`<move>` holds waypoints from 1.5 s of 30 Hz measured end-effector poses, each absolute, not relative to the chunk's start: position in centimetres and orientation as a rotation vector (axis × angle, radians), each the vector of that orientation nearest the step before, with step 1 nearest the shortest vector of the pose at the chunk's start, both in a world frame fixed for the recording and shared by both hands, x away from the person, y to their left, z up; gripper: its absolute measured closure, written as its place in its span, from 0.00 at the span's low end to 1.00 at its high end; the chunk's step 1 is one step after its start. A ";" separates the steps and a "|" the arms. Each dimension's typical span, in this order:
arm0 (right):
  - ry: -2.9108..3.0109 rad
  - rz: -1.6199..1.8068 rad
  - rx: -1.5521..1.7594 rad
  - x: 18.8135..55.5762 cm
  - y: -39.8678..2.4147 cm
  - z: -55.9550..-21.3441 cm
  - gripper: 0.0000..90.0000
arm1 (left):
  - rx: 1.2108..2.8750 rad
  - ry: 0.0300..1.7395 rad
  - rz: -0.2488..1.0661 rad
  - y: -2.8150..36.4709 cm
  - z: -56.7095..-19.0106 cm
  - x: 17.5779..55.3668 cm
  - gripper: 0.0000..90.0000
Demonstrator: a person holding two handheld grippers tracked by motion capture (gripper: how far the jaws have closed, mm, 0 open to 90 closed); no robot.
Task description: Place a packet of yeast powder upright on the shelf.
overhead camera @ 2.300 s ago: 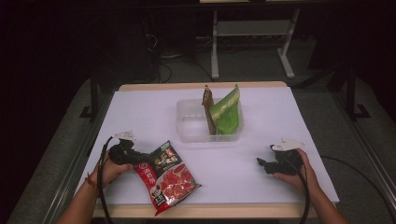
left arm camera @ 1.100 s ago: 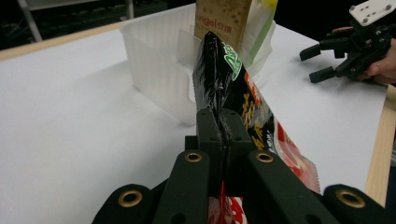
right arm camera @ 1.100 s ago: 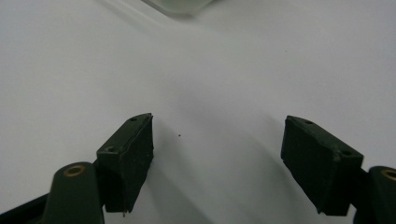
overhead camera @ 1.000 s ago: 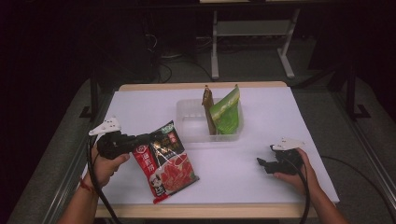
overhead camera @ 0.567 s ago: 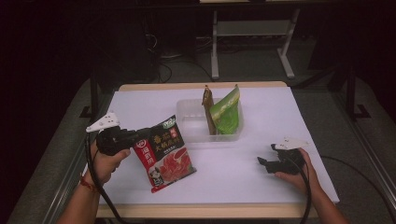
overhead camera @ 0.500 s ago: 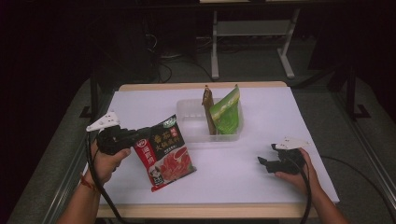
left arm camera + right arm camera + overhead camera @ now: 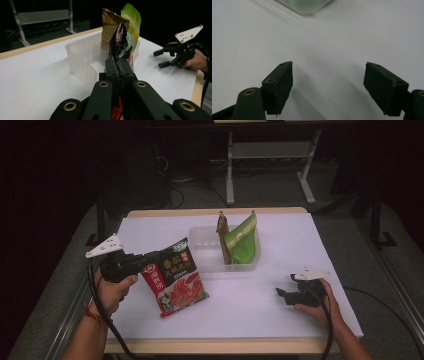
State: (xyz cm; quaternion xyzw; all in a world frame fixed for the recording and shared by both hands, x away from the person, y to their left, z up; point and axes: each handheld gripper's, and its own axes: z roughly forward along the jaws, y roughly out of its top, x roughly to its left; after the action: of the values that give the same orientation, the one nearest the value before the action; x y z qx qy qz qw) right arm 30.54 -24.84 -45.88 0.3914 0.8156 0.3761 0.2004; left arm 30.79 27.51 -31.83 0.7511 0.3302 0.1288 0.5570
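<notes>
Left gripper [image 7: 145, 262] clamps its fingers on a red sauce packet [image 7: 175, 282] lifted near the bench's left edge; right gripper [image 7: 282, 295] rests, fingers spread empty.

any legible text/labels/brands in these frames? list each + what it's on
Red pouch held in the left gripper: white badge and large characters on the front, too blurred to read.
Green pouch in the clear bin: no print readable.
Gold-brown pouch beside it: no print readable.
No legible text anywhere.
</notes>
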 end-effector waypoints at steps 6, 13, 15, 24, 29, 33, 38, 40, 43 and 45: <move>2.280 1.052 1.095 30.5 -24.9 -45.9 0.25 | 1.767 0.775 0.323 27.2 -30.9 31.0 0.99; 2.281 1.050 1.095 30.6 -24.8 -45.9 0.25 | 1.755 0.777 0.340 26.6 -29.4 31.6 0.99; 2.282 1.046 1.095 30.6 -24.8 -45.9 0.25 | 1.752 0.778 0.352 26.5 -29.1 31.9 0.99; 2.282 1.048 1.096 30.6 -24.8 -45.9 0.25 | 1.755 0.780 0.362 25.5 -28.4 33.2 0.99; 2.282 1.044 1.098 30.6 -24.8 -45.9 0.25 | 1.753 0.770 0.361 25.1 -27.8 33.7 0.99; 2.281 1.044 1.099 30.6 -24.8 -45.9 0.25 | 1.752 0.763 0.379 24.6 -27.0 34.0 0.99; 2.281 1.041 1.094 30.6 -24.8 -45.9 0.25 | 1.761 0.763 0.395 23.9 -26.4 34.9 0.99; 2.282 1.041 1.095 30.6 -24.8 -45.9 0.25 | 1.763 0.766 0.404 23.5 -26.3 35.1 0.99; 2.282 1.045 1.095 30.6 -24.8 -45.9 0.25 | 1.766 0.768 0.409 23.0 -26.3 35.7 0.99; 2.279 1.051 1.097 30.6 -24.9 -45.9 0.25 | 1.764 0.773 0.406 22.7 -26.4 36.0 0.99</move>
State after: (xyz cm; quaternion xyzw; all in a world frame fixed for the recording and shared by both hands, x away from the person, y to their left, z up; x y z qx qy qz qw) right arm 30.57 -24.86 -45.91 0.3923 0.8153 0.3759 0.2000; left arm 36.04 22.74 -26.36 0.7463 0.3271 0.1718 0.5535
